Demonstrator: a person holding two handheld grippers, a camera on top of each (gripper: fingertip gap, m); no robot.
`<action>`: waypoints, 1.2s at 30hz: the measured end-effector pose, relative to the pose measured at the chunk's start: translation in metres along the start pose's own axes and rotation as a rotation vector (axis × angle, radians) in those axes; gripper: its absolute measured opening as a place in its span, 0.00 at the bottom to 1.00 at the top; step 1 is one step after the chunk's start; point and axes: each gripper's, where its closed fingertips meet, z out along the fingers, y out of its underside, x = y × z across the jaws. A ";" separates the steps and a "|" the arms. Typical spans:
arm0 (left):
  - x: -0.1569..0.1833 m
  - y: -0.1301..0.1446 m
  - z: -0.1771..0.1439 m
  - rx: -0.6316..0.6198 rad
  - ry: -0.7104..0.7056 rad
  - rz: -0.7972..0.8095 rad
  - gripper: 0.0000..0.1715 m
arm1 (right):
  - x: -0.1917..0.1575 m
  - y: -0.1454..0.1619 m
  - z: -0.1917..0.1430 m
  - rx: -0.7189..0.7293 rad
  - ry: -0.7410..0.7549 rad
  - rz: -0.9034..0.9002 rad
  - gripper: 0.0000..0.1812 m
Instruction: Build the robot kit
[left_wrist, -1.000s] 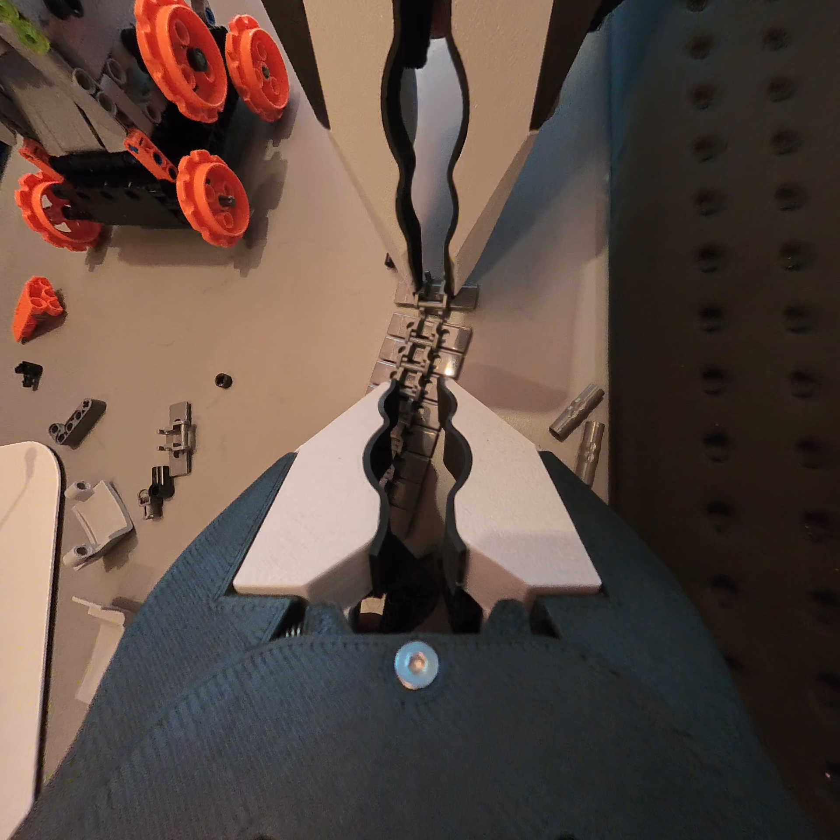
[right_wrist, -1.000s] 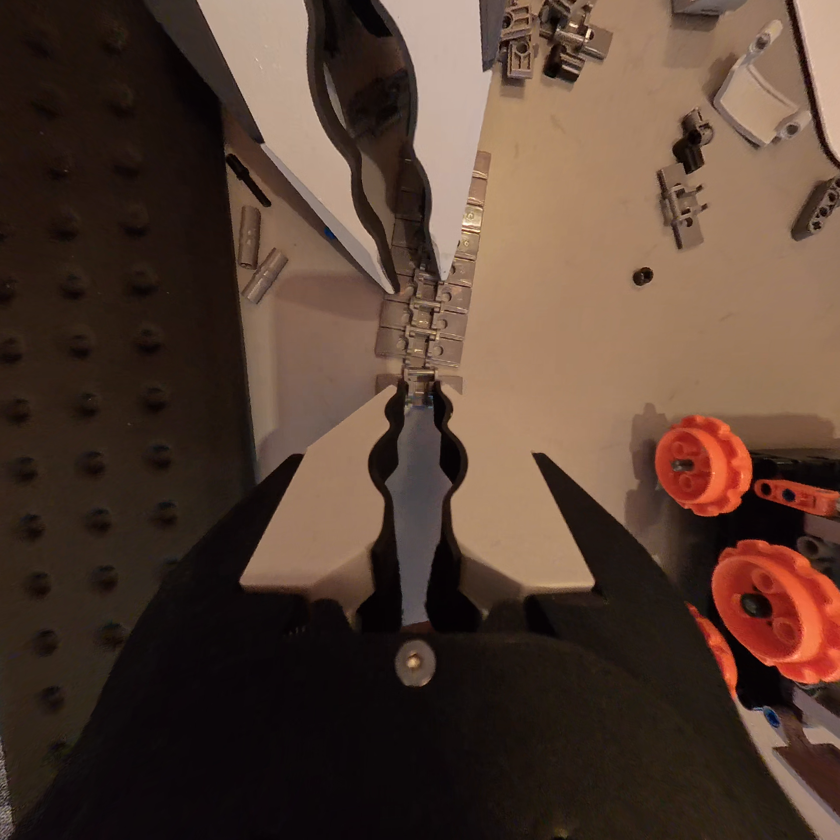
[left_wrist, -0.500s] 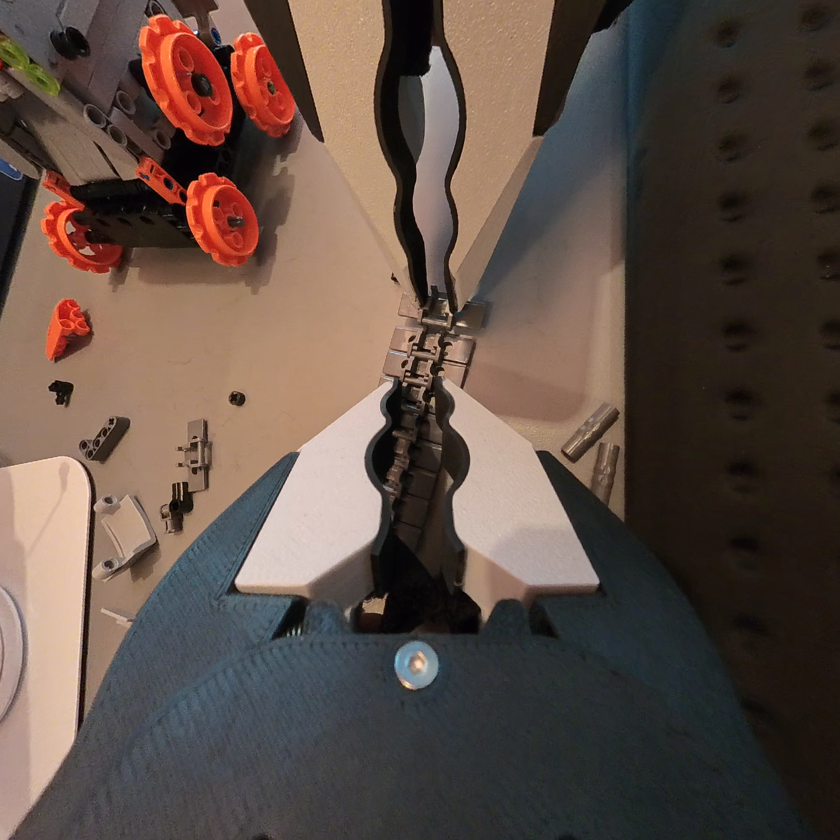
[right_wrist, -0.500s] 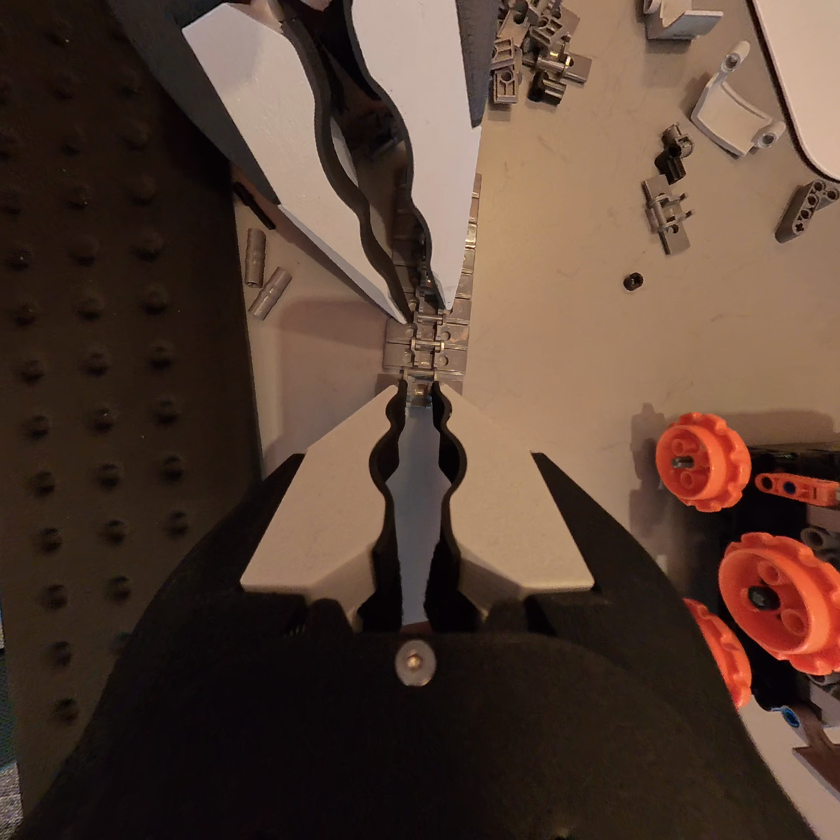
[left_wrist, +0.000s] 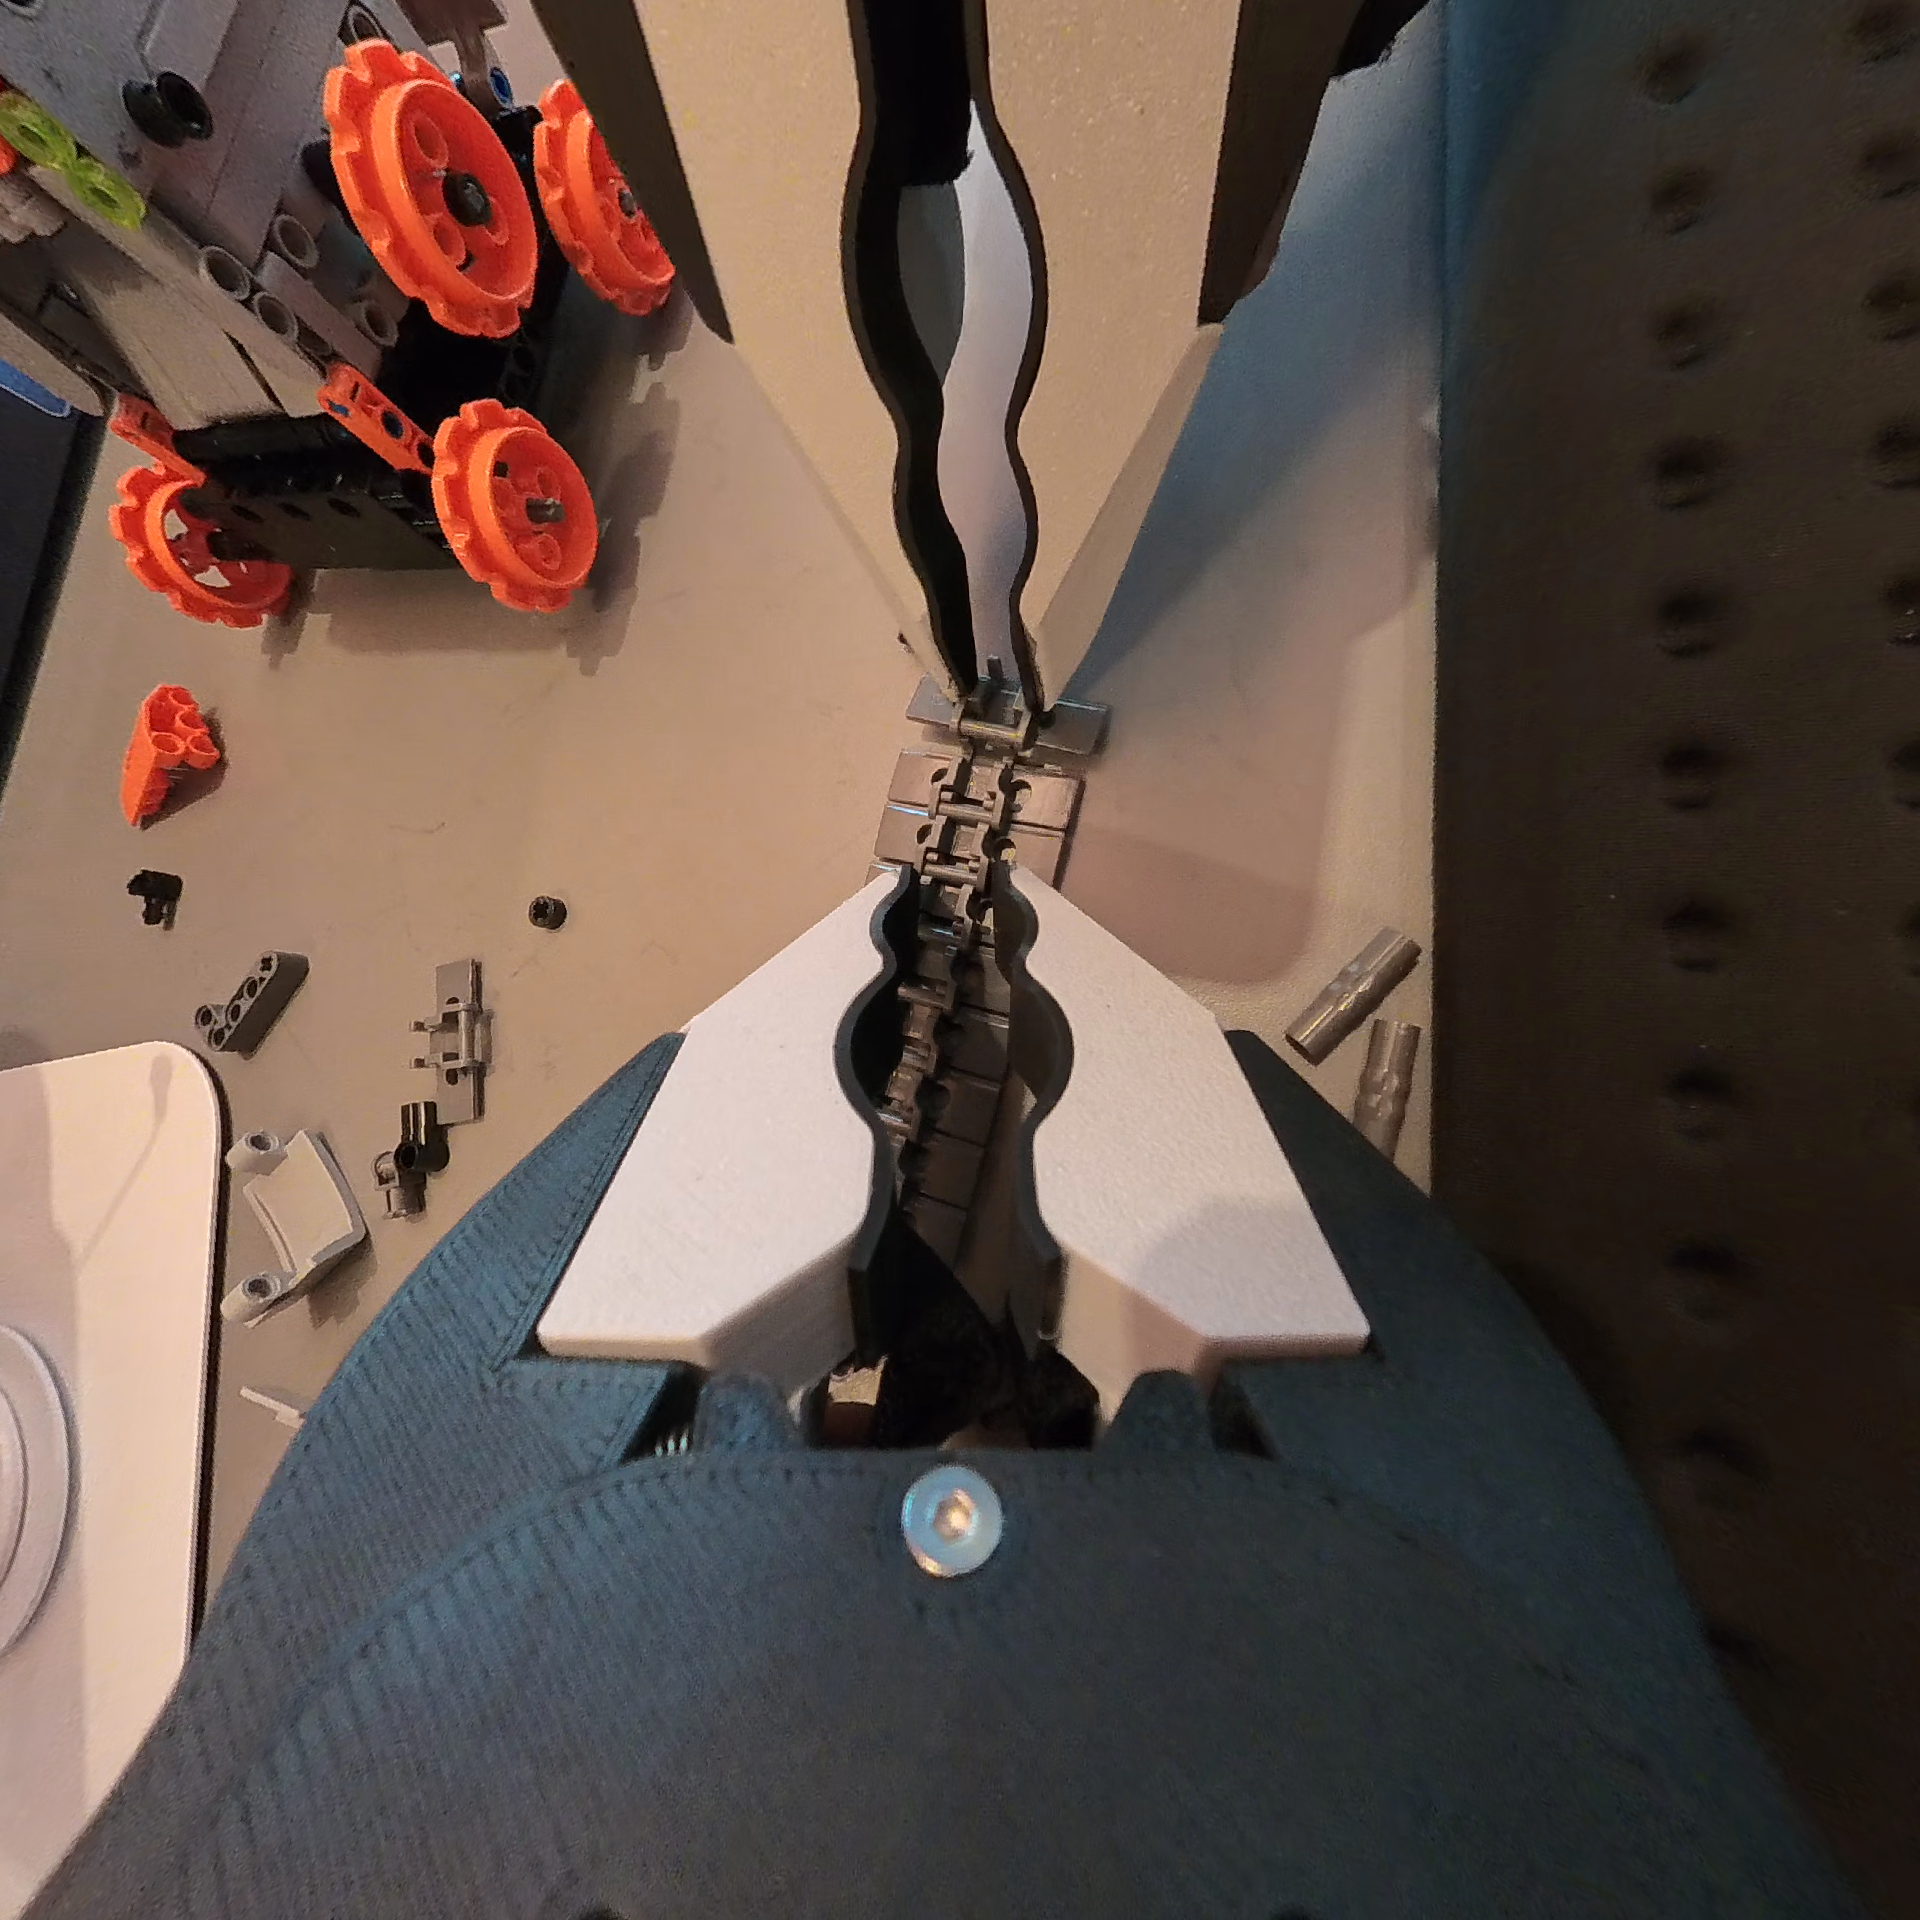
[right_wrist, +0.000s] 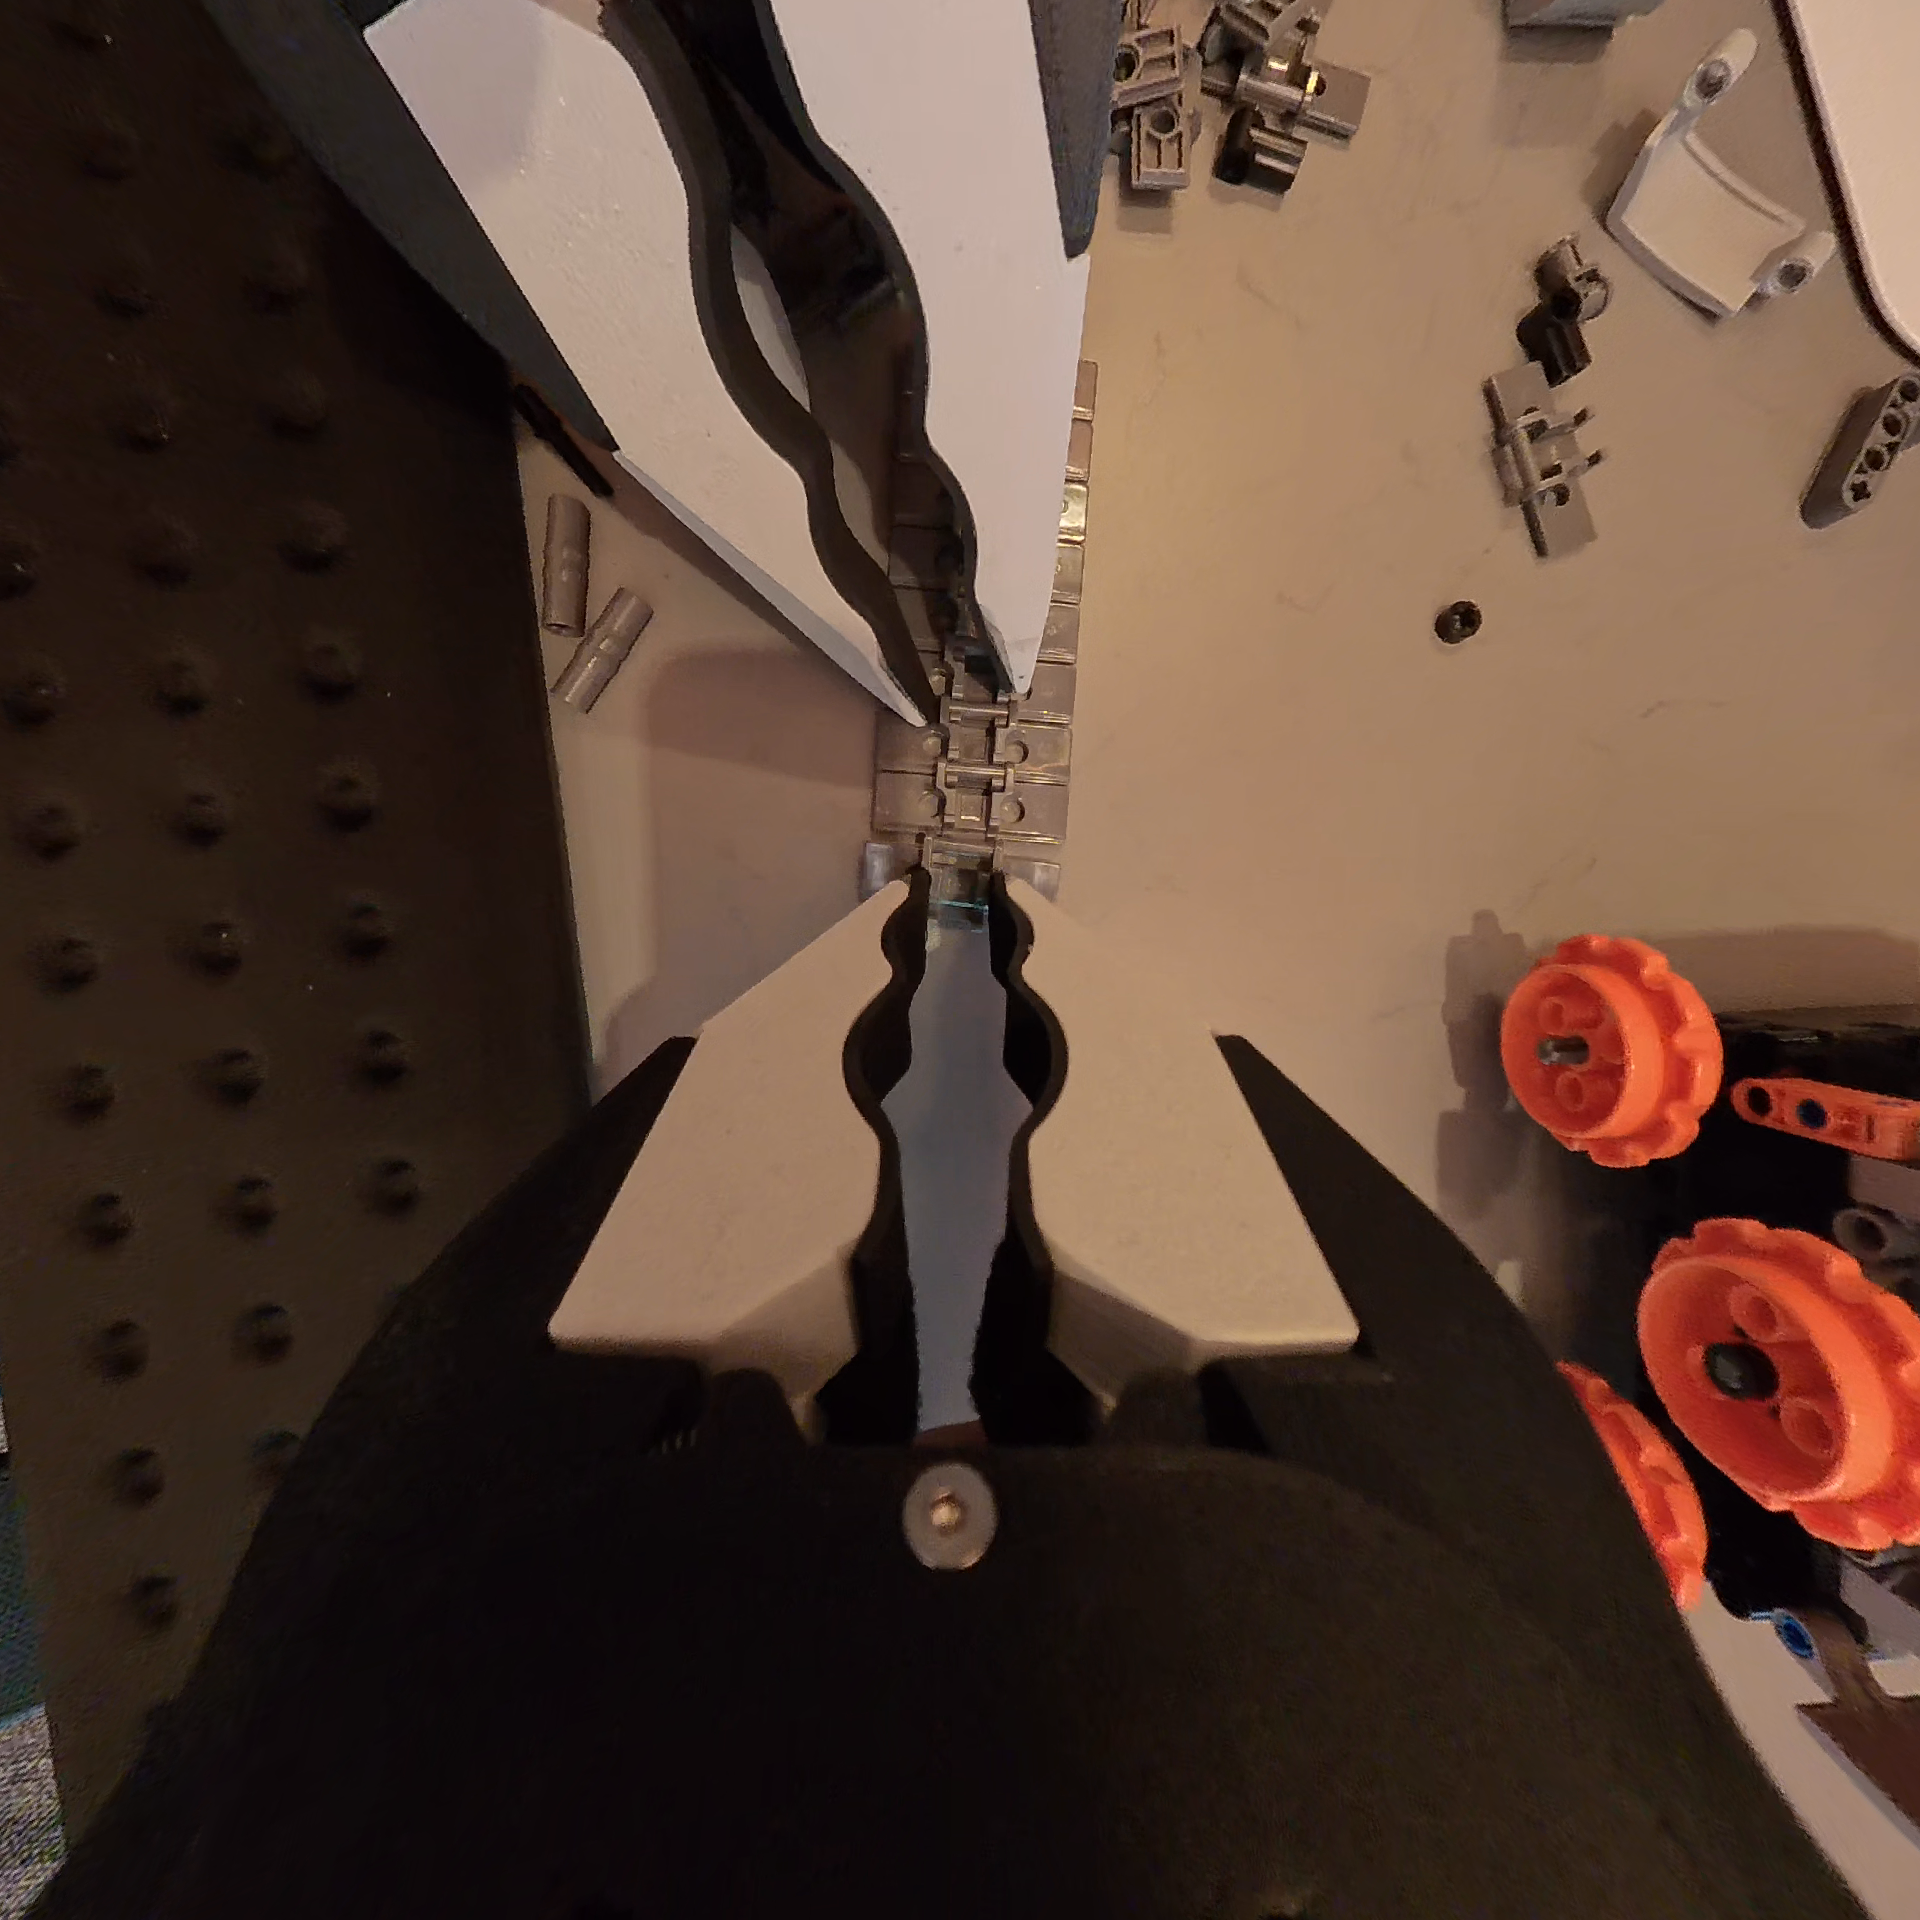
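The left gripper (left_wrist: 956, 894) was pinched on a grey track (left_wrist: 982, 790), a strip of linked tread plates that ran back between its white fingers (left_wrist: 769, 1122) toward the teal body. The right gripper (right_wrist: 958, 896), black-bodied, met it tip to tip and was clamped on the end link (right_wrist: 961, 868) of the same track, its wavy black pads drawn close with only a narrow slit between them. A few links lay bare between the two sets of tips, stretched straight above the beige table (left_wrist: 644, 790); whether they touched the table could not be told. In the right wrist view the track (right_wrist: 977, 774) continued under the left gripper (right_wrist: 961, 675), with plate edges showing beside its right finger. Just off to one side, at the table's edge, lay two grey tubes (left_wrist: 1351, 992), beside a dark studded mat (left_wrist: 1683, 935). Well apart on the other side stood a grey-and-black model (left_wrist: 270, 343) with orange wheels (left_wrist: 431, 197), one loose orange piece (left_wrist: 166, 748) near it. Scattered between were a single grey link (left_wrist: 457, 1029), a dark beam (left_wrist: 249, 1003), a black bush (left_wrist: 545, 912), a small black connector (left_wrist: 416, 1143) and a curved pale panel (left_wrist: 296, 1221). A white tray (left_wrist: 104, 1299) filled the near corner in the left wrist view.
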 end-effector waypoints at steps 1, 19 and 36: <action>0.000 0.000 0.000 -0.001 0.000 0.000 0.08 | 0.000 0.000 0.000 0.001 -0.002 0.002 0.05; 0.000 0.000 -0.001 -0.005 -0.009 0.020 0.08 | 0.007 -0.005 -0.007 0.039 0.043 0.003 0.03; 0.000 0.000 0.000 0.000 -0.002 0.013 0.08 | 0.002 -0.010 0.004 0.057 -0.035 0.032 0.00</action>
